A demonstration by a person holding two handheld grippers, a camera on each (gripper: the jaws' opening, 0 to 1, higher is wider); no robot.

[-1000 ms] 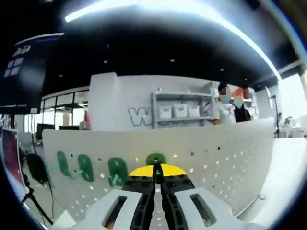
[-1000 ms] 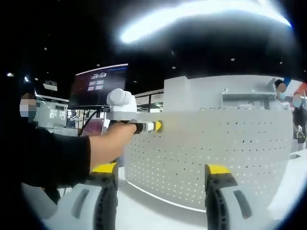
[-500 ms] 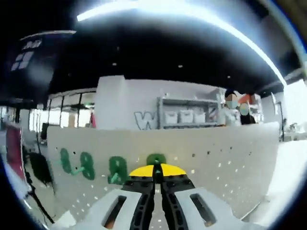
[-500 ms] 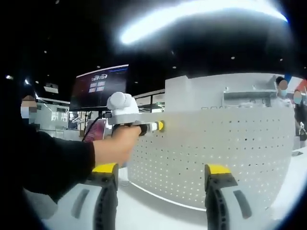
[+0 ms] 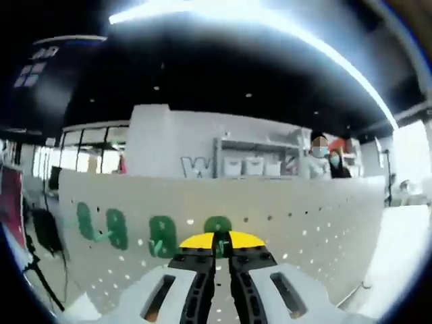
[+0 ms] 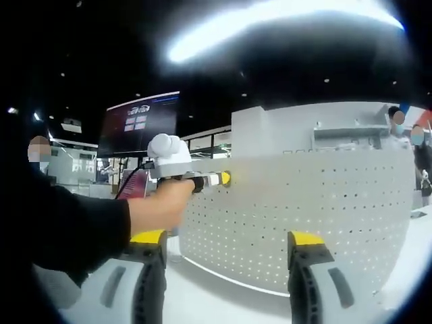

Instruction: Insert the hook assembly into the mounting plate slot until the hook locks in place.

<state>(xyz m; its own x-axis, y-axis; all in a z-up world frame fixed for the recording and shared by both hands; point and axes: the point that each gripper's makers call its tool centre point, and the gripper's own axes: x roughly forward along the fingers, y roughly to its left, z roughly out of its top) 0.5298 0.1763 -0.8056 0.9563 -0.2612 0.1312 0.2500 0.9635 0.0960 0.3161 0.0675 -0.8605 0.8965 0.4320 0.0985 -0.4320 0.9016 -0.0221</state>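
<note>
Little has shifted since the earlier frames: the left hand-held gripper [image 5: 217, 251] remains pressed toward the perforated mounting plate [image 5: 317, 216], jaws closed together, apparently pinching a green hook [image 5: 218, 225] at 12 o'clock of its tips. Three more green hooks [image 5: 162, 236] hang at 9 o'clock. The right hand-held gripper [image 6: 226, 253] stands wide open, empty. Judged: insertion under way; locking unconfirmed.

Pegboard [image 6: 317, 216] blocks ahead; gap btwn right jaws free.
</note>
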